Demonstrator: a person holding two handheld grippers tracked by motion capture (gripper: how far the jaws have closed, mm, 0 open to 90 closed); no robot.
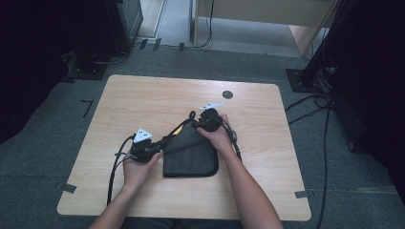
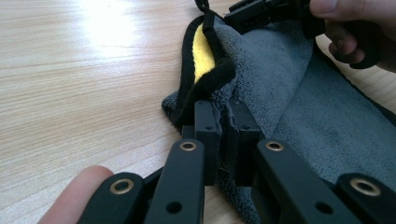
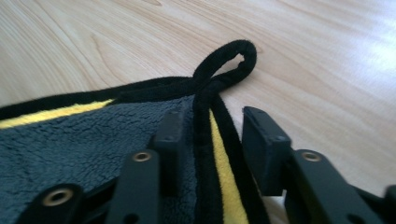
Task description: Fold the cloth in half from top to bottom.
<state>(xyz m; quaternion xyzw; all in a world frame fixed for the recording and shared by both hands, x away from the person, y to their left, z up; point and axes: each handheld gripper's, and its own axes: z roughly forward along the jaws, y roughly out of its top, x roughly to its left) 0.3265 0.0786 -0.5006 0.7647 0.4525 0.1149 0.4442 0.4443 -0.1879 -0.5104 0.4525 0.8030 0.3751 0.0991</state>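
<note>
grey fleece cloth (image 1: pixel 191 155) being folded near the middle of the wooden table (image 1: pixel 143 95)

left gripper (image 2: pixel 227 122) is pinching a cloth corner tight, likely to carry it over; right gripper (image 3: pixel 210 130) is sitting with jaws apart astride the black hem by the loop (image 3: pixel 229 58), seemingly pinning that edge as an anchor.

1 grey cloth (image 1: pixel 191 155), 2 grippers, 1 table (image 1: pixel 143 100), maybe 1 dark disc (image 1: pixel 227 94).

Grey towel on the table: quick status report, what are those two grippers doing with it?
Left gripper shut on the grey towel edge. Right gripper open, jaws straddling the black trimmed corner by its hanging loop. Towel folded on the wooden table; nothing in the way.
</note>
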